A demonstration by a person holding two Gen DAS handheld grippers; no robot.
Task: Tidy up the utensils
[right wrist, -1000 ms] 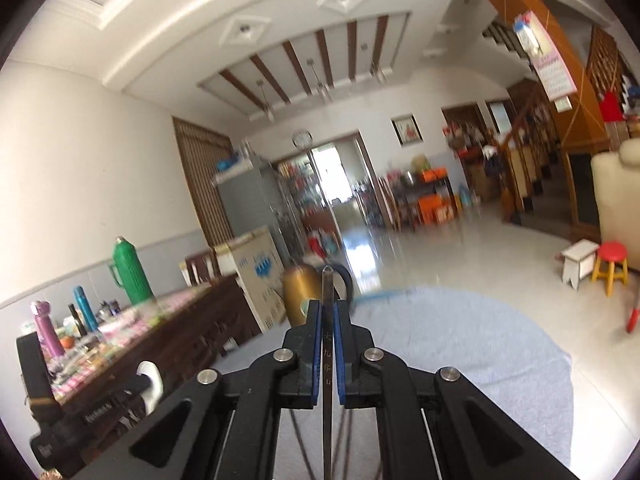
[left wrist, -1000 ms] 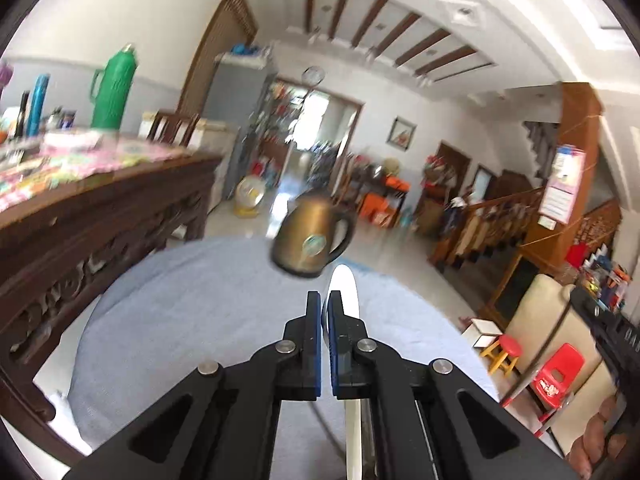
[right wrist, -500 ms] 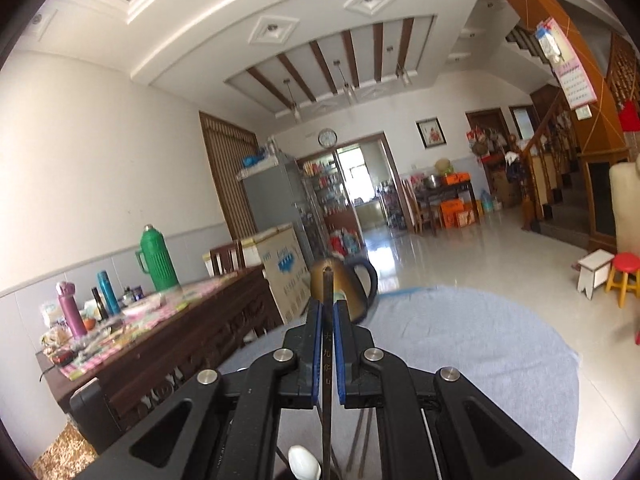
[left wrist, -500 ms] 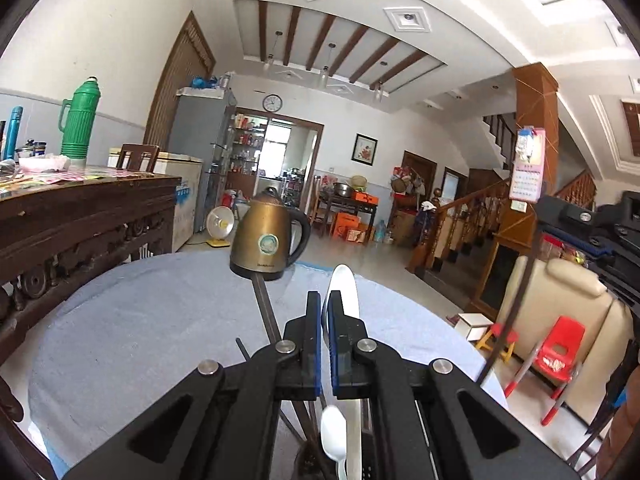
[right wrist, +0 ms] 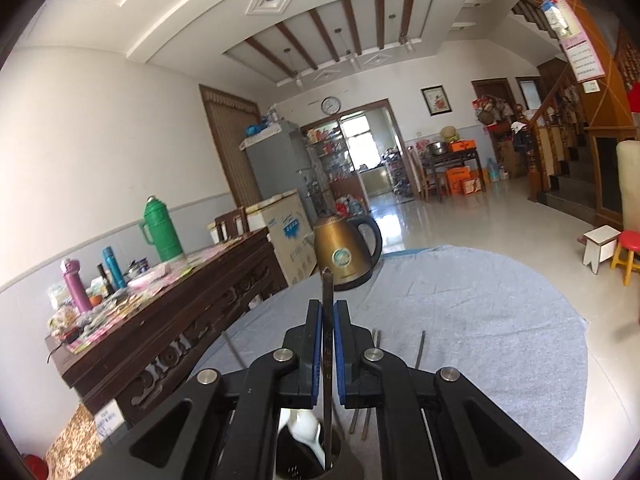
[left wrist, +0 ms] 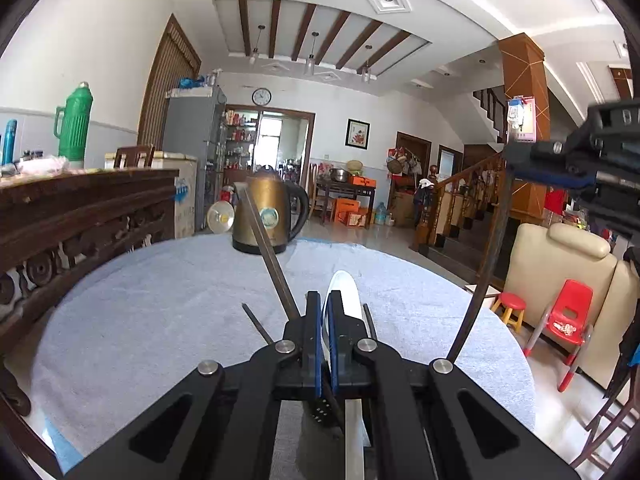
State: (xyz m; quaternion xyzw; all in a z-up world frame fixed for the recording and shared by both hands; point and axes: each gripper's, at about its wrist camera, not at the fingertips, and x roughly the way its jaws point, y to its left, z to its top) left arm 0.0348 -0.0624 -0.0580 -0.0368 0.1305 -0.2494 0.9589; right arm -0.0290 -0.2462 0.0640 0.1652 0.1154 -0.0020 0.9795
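Left wrist view: the left tool (left wrist: 325,320) was pinching a white flat-handled spoon (left wrist: 345,292) edge-on between its blue pads, handle end sticking forward. Directly under the tool sat a dark perforated utensil holder (left wrist: 322,412), mostly hidden; dark slim chopsticks (left wrist: 266,246) already stood in it, leaning toward the far side. Judged: the spoon was held upright so it could drop bowl-first into the holder. At right, the right tool (left wrist: 516,170) held a dark chopstick (left wrist: 486,272) hanging steeply toward the same holder.

The round worktop (left wrist: 160,300) wore a pale blue-grey cloth. A bronze electric kettle with a black handle (left wrist: 270,216) stood at its far edge. Carved dark wooden sideboard (left wrist: 80,216) to the left, green thermos (left wrist: 74,124) on it.

Right wrist view: the right tool (right wrist: 328,316) was pressed together on that chopstick, which ran vertically through the pads; its lower end reached into the holder's mouth (right wrist: 304,460), beside a white spoon bowl (right wrist: 306,428). Judged: release was near. Loose chopsticks (right wrist: 420,348) lay on the cloth just beyond. Tiled floor, staircase (right wrist: 560,160) and red stool (right wrist: 628,248) beyond.
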